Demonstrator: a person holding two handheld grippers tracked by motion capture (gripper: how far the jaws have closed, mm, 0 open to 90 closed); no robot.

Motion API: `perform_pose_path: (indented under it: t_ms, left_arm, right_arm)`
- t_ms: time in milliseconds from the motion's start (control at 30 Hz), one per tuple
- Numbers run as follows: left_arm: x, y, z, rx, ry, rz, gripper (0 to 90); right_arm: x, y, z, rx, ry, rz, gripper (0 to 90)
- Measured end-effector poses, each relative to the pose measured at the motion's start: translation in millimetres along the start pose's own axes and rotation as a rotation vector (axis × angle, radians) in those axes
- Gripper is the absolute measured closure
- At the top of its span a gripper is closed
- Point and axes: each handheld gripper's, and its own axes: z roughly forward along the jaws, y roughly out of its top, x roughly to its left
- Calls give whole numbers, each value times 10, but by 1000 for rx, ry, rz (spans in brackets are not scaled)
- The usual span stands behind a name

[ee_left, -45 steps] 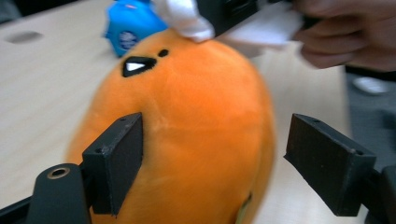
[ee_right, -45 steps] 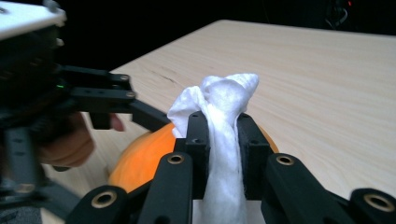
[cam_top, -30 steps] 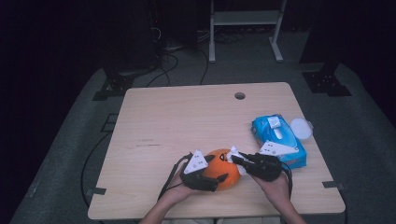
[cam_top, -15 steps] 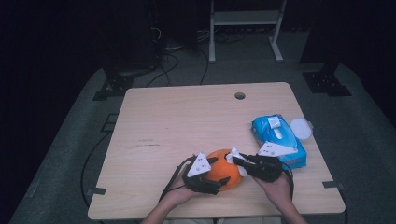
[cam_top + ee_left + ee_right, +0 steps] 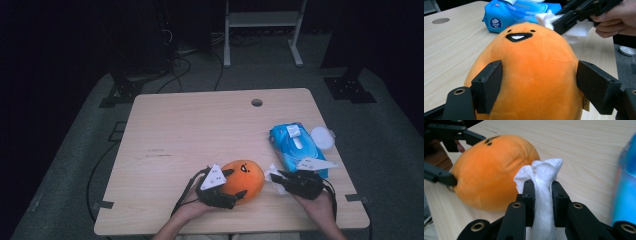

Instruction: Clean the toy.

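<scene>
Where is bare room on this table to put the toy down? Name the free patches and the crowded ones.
Free: the whole far half of the table, from the cable hole across to the left edge, and the near left corner. Crowded: the near right, where the orange toy, both grippers, the white wipe and the blue wipes pack sit.

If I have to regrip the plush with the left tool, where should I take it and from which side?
Take the plush across its widest middle, coming from its base end as the left tool does now. The body is egg-shaped and lies on the table, so its rounded sides give the pads opposing faces. That end also stays away from the wipe.
</scene>
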Motion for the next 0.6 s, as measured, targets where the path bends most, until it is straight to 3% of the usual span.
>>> perform_pose_path:
  t_ms: [133, 267, 500, 600]
  left_arm:
    - [-1, 66, -12, -12, 14, 18, 220]
    - [51, 173, -40, -37, 17, 7, 238]
    - [138, 219, 2, -14, 30, -12, 249]
    - [146, 250, 29, -5, 31, 1, 251]
  right_arm:
    - [-50, -67, -135, -34, 21, 13, 745]
    - [-109, -101, -124, -32, 15, 31, 717]
    - [-70, -81, -26, 27, -27, -19, 526]
    - [-78, -81, -22, 32, -18, -5, 465]
